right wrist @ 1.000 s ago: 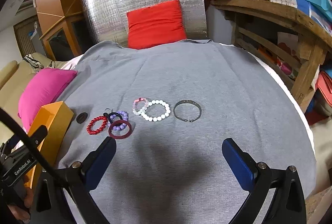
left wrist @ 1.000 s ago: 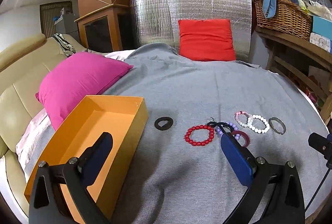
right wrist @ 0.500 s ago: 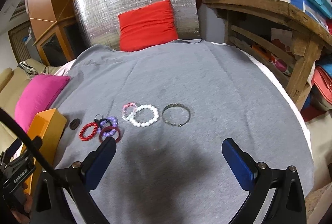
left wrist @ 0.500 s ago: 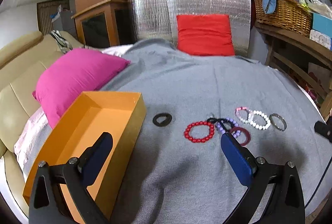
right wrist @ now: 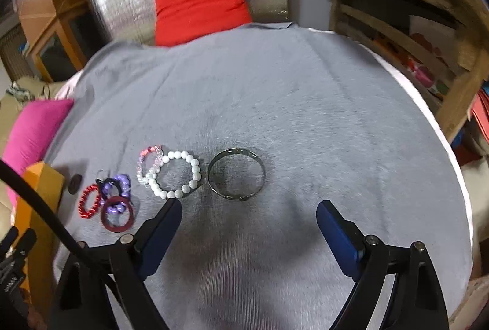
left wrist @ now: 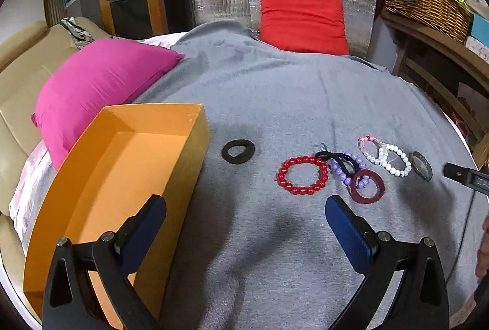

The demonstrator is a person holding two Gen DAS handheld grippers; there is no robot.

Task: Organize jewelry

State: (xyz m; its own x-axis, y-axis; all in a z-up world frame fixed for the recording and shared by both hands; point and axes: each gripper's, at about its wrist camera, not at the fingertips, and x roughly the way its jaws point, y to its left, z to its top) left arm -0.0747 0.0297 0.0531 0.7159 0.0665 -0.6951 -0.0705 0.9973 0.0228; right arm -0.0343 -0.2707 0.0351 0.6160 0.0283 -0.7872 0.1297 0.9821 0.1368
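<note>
Both grippers now sit lower and closer to the jewelry than a second ago. My right gripper (right wrist: 247,210) has just been narrowing its jaws; they remain released, nothing between them, just short of the metal bangle (right wrist: 236,173), which now appears larger and nearly centred ahead. The bangle lies flat on the grey cloth (right wrist: 275,104), its gap toward the gripper; being round, it has no long axis. Beside it, toward the cloth's left edge, lie the white bead bracelet (right wrist: 177,174), pink bracelet (right wrist: 148,162), purple bracelet (right wrist: 117,185), maroon ring (right wrist: 117,217) and red bead bracelet (right wrist: 88,201). My left gripper (left wrist: 244,207) is released and empty, near the orange box (left wrist: 122,165) at the left edge.
</note>
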